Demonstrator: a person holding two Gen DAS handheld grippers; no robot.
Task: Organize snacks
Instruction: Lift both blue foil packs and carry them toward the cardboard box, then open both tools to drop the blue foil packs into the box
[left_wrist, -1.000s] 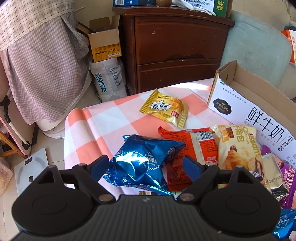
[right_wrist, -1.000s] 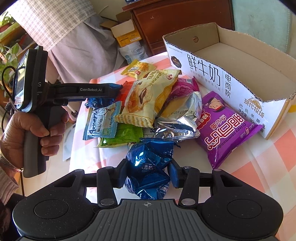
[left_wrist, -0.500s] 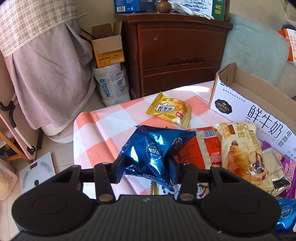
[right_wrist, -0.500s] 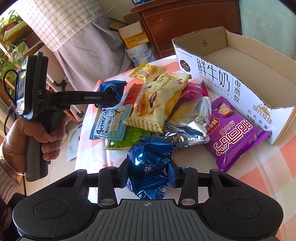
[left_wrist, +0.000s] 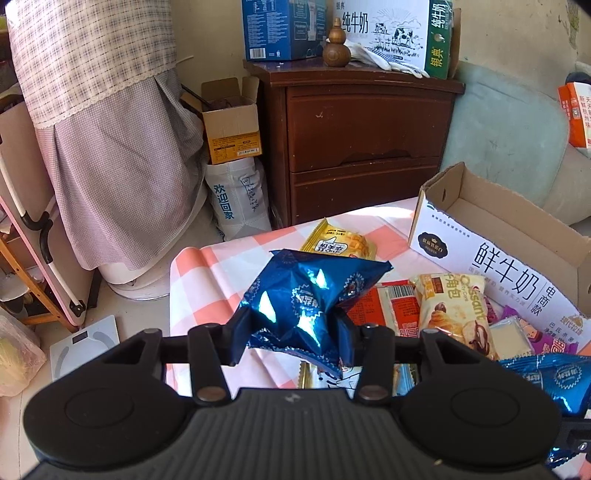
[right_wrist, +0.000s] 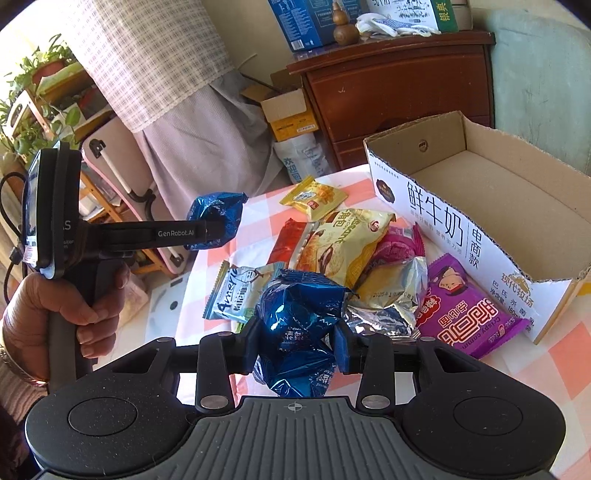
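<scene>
Pink-and-white checked tablecloth lower right, dark wooden dresser top centre. Left gripper clamped on a blue foil snack pack, raised above the table mid-frame. Right gripper clamped on another blue foil pack at lower centre. Snack pile centre: croissant bag, silver pouch, purple crisp packet, yellow packet. Open milk carton box at right, nothing visible inside

Behind your table stands a dark brown wooden two-drawer cabinet (cartons on top), beside a checked lilac fabric cover; sunlight brightens the pale floor.
</scene>
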